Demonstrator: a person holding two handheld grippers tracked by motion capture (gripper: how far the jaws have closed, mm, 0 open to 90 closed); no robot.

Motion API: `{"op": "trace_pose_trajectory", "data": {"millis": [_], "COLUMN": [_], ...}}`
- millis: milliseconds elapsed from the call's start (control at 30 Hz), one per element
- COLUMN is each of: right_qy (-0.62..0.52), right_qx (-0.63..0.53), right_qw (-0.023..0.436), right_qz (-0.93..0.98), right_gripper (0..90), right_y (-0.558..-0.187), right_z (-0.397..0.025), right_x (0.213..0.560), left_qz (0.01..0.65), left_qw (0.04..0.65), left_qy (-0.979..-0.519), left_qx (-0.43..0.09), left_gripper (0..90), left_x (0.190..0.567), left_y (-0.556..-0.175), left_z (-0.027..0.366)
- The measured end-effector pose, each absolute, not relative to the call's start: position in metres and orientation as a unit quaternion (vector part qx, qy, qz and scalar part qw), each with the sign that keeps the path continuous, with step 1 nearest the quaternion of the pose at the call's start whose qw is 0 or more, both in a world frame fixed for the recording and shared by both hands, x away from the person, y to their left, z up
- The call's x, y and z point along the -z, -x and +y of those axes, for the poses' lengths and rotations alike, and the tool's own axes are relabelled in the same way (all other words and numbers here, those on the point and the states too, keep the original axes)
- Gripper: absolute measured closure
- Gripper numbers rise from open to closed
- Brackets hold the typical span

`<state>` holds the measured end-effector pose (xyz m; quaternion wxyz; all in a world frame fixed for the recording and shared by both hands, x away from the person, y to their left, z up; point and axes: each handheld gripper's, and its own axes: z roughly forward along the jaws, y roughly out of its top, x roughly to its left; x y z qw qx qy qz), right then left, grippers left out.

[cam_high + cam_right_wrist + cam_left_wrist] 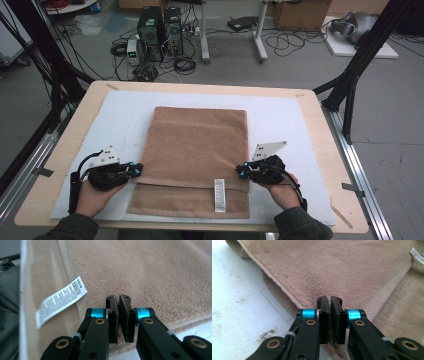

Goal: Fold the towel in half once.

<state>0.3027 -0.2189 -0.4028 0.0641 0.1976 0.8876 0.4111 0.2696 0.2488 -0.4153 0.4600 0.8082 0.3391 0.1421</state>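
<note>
Left claw (329, 300) clamped on brown towel (197, 150) edge; right claw (118, 298) likewise (white label (61, 301) nearby).

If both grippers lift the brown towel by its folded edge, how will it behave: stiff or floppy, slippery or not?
The brown towel will probably be floppy: it lies flat and folded in soft layers, so the part between the left gripper and the right gripper should sag. It looks unlikely to slip, since its fuzzy pile is pinched between nearly closed jaws. The white label will likely dangle.
</note>
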Motion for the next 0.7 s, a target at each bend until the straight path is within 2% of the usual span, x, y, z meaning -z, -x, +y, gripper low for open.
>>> {"op": "trace_pose_trajectory", "data": {"millis": [200, 500, 533, 600, 700], "right_qy": [-0.185, -0.157, -0.158, -0.165, -0.179], "right_qx": [-0.424, -0.427, -0.426, -0.407, -0.399], "right_qw": [0.068, 0.054, 0.039, 0.012, -0.008], "right_qz": [0.884, 0.889, 0.89, 0.898, 0.899], "right_gripper": [85.4, 84.8, 83.6, 77.5, 70.8], "right_y": [-0.289, -0.259, -0.259, -0.264, -0.268], "right_z": [-0.22, -0.224, -0.225, -0.225, -0.226], "right_x": [0.383, 0.371, 0.373, 0.385, 0.401], "left_qz": [0.326, 0.313, 0.313, 0.318, 0.322], "left_qw": [0.466, 0.474, 0.473, 0.454, 0.449], "left_qy": [-0.809, -0.813, -0.814, -0.825, -0.827], "left_qx": [-0.146, -0.13, -0.122, -0.113, -0.105], "left_gripper": [85.3, 84.5, 82.1, 69.9, 68.2], "left_x": [0.405, 0.401, 0.403, 0.41, 0.419], "left_y": [-0.252, -0.219, -0.219, -0.22, -0.223], "left_z": [0.251, 0.256, 0.256, 0.255, 0.255]}}
